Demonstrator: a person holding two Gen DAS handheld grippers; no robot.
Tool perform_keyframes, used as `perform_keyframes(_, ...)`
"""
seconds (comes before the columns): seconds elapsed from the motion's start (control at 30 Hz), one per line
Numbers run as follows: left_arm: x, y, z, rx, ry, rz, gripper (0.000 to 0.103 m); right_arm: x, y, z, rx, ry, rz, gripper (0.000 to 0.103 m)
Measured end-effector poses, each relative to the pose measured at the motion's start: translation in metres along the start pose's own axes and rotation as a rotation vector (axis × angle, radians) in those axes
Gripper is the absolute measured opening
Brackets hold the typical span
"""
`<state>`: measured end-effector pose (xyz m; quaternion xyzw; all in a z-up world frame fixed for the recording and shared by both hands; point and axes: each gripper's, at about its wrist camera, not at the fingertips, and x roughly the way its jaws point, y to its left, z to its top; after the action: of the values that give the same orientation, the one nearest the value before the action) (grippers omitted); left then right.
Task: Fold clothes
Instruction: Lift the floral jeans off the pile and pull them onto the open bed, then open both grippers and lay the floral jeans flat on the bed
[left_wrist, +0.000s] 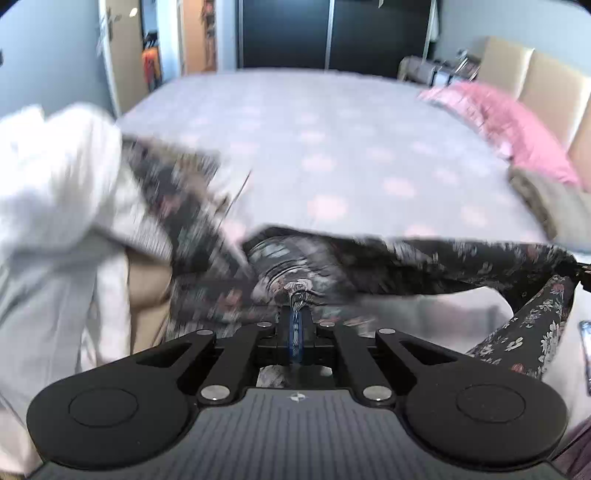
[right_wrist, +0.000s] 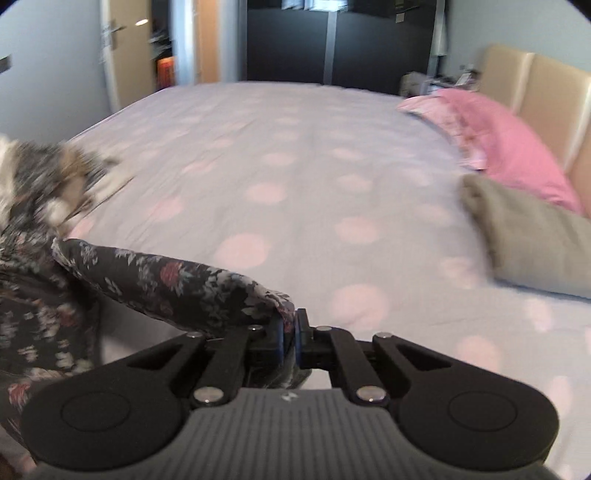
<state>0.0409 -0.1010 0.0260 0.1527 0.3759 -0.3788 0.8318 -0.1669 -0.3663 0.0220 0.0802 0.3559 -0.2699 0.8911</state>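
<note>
Your left gripper (left_wrist: 297, 295) pinched tight on the dark floral-print thin fabric garment (left_wrist: 424, 266), your right gripper (right_wrist: 290, 325) clamped on its other edge, cloth stretched between them above the near side of the lilac pink-dotted bedsheet (right_wrist: 295, 166), pink pillow (right_wrist: 509, 147) far right.

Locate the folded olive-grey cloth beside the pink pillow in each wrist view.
Left wrist: folded olive-grey cloth at the right edge, halfway down, partly cut off.
Right wrist: same cloth at right, halfway down, larger.
Shared landmark: pink pillow, just above it in both.
</note>
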Motion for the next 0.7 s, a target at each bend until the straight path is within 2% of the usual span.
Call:
perform_keyframes(0.07, -0.011, -0.011, 0.011, 0.019, -0.036, -0.023, 0.001, -0.008, -0.017, 0.003, 0.011, -0.011, -0.048, 0.006)
perform_keyframes(0.23, -0.021, -0.044, 0.031, 0.091, -0.09, -0.046, 0.001, -0.003, -0.055, -0.003, 0.035, 0.042, -0.111, 0.005)
perform_keyframes(0.37, 0.003, -0.064, 0.034, 0.127, -0.028, -0.075, 0.001, 0.001, -0.085, -0.009, 0.054, 0.085, -0.161, 0.006)
perform_keyframes(0.47, 0.035, -0.077, 0.026, 0.197, 0.072, -0.042, 0.001, 0.004, -0.108, -0.013, 0.068, 0.117, -0.199, 0.006)
perform_keyframes(0.53, 0.051, -0.081, 0.017, 0.236, 0.127, -0.04, 0.001, 0.016, -0.115, -0.022, 0.089, 0.173, -0.184, 0.006)
perform_keyframes(0.67, 0.068, -0.072, 0.004, 0.294, 0.141, -0.055, 0.003, 0.033, -0.113, -0.032, 0.054, 0.227, -0.173, 0.007)
perform_keyframes(0.7, 0.069, -0.07, 0.004, 0.289, 0.153, -0.064, 0.004, 0.033, -0.111, -0.032, 0.032, 0.225, -0.175, 0.011)
